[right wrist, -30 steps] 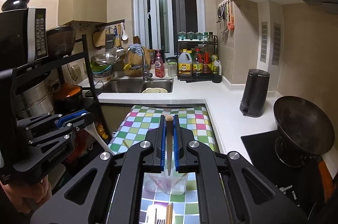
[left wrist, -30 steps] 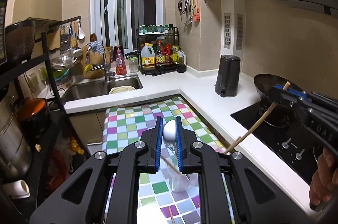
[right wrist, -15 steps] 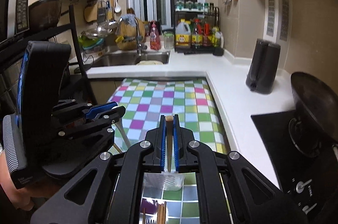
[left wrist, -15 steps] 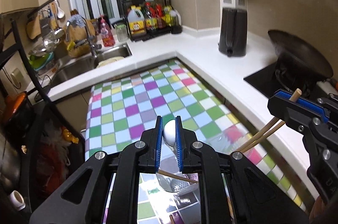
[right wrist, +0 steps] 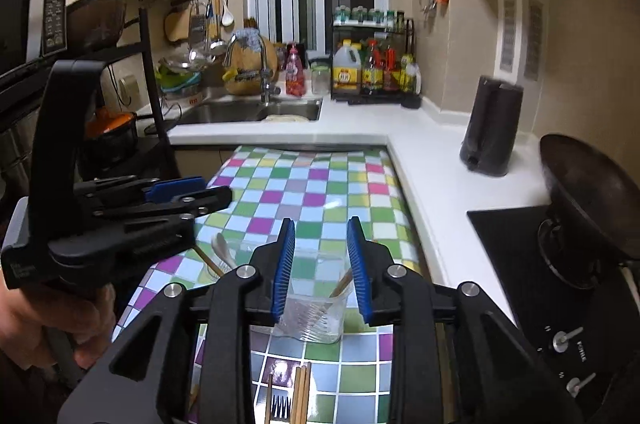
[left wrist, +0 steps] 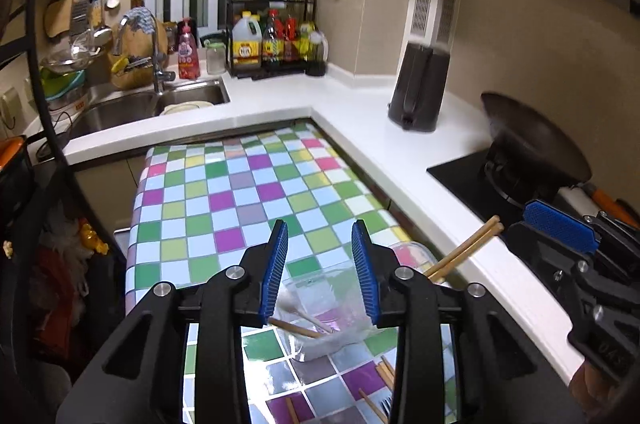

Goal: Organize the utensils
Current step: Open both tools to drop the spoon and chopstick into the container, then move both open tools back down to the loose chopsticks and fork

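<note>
Since 0.5 s ago both jaws have opened and dropped their loads. Left view: my left gripper [left wrist: 320, 264] stands wide over the left cup [left wrist: 320, 316], white spoon [left wrist: 292, 304] inside it, below the jaws. Right view: my right gripper [right wrist: 322, 266] gapes above the right cup [right wrist: 316, 308] holding chopsticks [right wrist: 342, 284]. Next I fetch loose chopsticks [right wrist: 302, 392] on the counter [right wrist: 320, 184].
</note>
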Demonstrator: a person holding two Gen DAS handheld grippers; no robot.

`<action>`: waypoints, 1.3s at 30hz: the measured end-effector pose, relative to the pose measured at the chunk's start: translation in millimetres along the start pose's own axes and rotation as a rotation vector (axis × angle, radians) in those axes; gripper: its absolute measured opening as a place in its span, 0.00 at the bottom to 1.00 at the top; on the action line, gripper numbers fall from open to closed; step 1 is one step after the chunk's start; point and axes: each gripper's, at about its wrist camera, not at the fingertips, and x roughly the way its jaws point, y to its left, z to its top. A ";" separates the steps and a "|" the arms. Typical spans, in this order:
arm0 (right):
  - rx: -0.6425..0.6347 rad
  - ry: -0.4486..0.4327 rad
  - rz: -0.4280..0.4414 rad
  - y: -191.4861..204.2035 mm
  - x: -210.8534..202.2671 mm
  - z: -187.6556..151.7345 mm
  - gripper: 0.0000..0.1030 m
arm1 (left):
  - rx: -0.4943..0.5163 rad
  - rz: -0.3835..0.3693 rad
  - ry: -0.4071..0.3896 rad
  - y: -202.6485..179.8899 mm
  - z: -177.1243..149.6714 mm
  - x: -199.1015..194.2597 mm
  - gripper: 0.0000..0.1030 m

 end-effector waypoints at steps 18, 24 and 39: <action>0.047 -0.029 0.011 21.0 -91.2 -189.5 0.08 | -0.021 0.137 -0.052 -29.4 -244.1 -116.0 0.11; 0.082 0.038 0.000 25.5 -84.4 -241.4 0.09 | -0.085 0.139 0.003 -32.5 -291.9 -116.3 0.11; 0.083 0.116 -0.006 17.5 -76.2 -286.5 0.09 | -0.164 0.166 0.023 -23.9 -325.8 -112.7 0.11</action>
